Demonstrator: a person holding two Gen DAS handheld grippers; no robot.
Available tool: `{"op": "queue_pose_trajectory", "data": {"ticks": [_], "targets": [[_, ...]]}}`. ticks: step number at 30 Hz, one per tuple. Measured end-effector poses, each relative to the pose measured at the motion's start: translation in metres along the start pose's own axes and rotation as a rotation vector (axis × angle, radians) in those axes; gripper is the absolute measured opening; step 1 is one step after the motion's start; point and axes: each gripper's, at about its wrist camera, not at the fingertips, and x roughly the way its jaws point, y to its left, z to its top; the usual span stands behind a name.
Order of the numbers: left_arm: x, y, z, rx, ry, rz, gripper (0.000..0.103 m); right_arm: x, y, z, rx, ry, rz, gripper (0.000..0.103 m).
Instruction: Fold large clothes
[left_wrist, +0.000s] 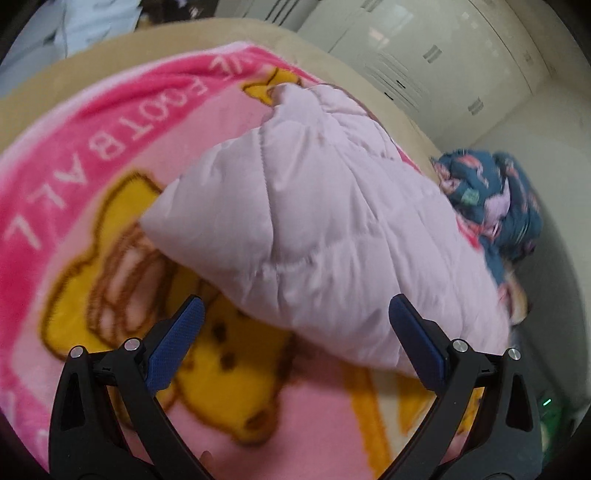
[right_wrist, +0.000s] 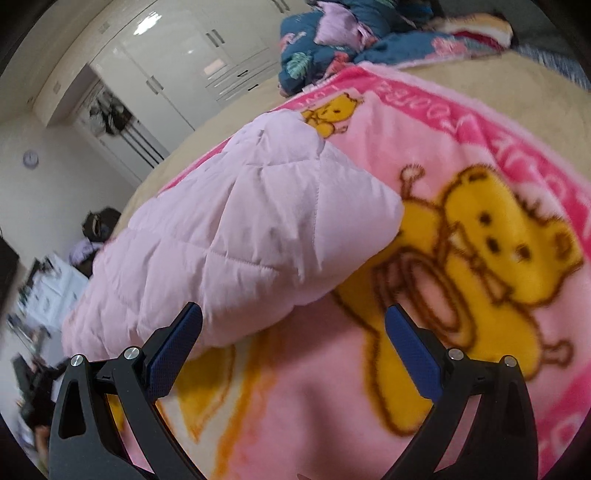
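A pale lilac quilted garment (left_wrist: 314, 221) lies bunched and folded on a pink fleece blanket (left_wrist: 74, 177) printed with yellow bears. In the left wrist view my left gripper (left_wrist: 295, 306) hangs open just above the garment's near edge, which sits between the blue pads (left_wrist: 173, 343) without being pinched. The right wrist view shows the same garment (right_wrist: 229, 236) to the left and the blanket (right_wrist: 461, 155) to the right. My right gripper (right_wrist: 293, 312) is open over the garment's lower corner, its fingers apart and holding nothing.
A crumpled dark blue floral quilt (left_wrist: 491, 192) lies at the bed's far side, also visible as the floral quilt (right_wrist: 325, 48). White wardrobe doors (right_wrist: 177, 74) line the wall. Cluttered items (right_wrist: 48, 288) sit on the floor at the left.
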Motion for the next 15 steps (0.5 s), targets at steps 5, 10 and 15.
{"op": "queue_pose_trajectory", "data": {"ticks": [5, 10, 15], "targets": [[0.021, 0.009, 0.013, -0.099, 0.023, -0.048, 0.094, 0.017, -0.006, 0.013, 0.075, 0.003, 0.03, 0.099], [0.038, 0.01, 0.02, -0.12, 0.031, -0.044, 0.095, 0.037, -0.009, 0.021, 0.124, 0.035, 0.081, 0.099], [0.054, 0.01, 0.026, -0.128, 0.034, -0.046, 0.095, 0.056, -0.009, 0.03, 0.141, 0.052, 0.125, 0.099]]}}
